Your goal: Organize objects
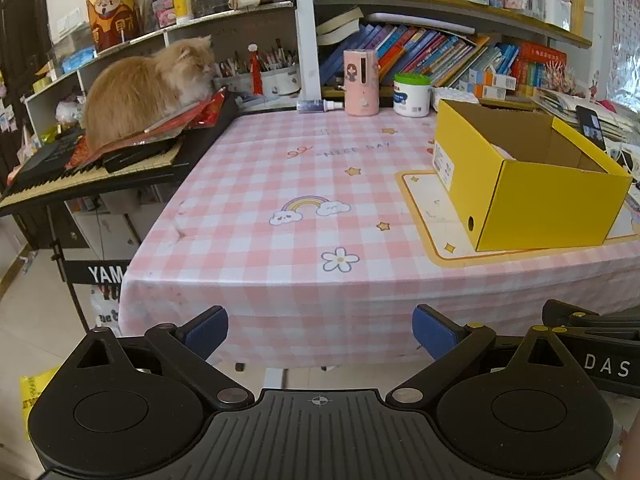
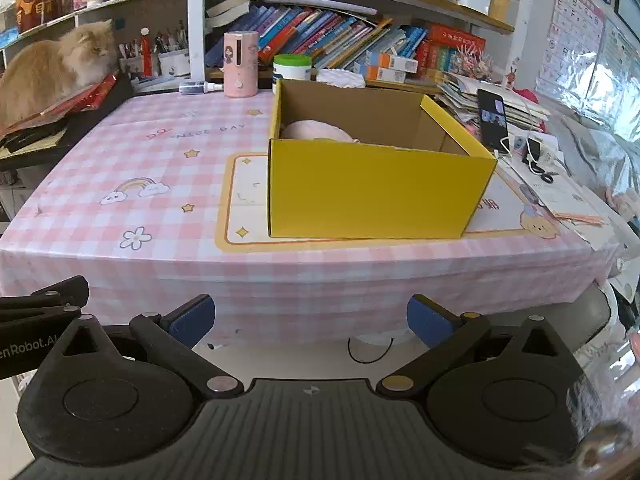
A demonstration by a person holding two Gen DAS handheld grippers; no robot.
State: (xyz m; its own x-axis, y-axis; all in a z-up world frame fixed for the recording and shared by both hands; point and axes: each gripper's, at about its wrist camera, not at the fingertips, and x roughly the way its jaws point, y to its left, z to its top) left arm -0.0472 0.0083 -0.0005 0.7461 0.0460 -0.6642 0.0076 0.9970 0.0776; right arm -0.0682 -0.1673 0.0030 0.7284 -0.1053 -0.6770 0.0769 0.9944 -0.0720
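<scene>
Yellow cardboard box (image 2: pixel 380 188) stands open-topped on a cream placemat (image 2: pixel 244 200), on the right half of the counter (image 2: pixel 120 152), which is covered by a pink checked cloth. Inside the box, against its far-left corner, lies a pale pink rounded object (image 2: pixel 316 130); only its top shows above the near wall.

Left hand-held gripper (image 1: pixel 320 330): blue-padded fingers spread wide apart, nothing between them, held off the near counter edge. Right hand-held gripper (image 2: pixel 310 318): fingers likewise spread wide, empty, held in front of the box and apart from it.

At the counter's far edge stand a pink cylindrical container (image 2: pixel 240 64) and a white tub with a green lid (image 2: pixel 292 70), just behind the box. An orange cat (image 1: pixel 148 88) sits on items stacked on a keyboard (image 1: pixel 92 172) to the left. A phone (image 2: pixel 493 118) stands upright to the right of the box.
</scene>
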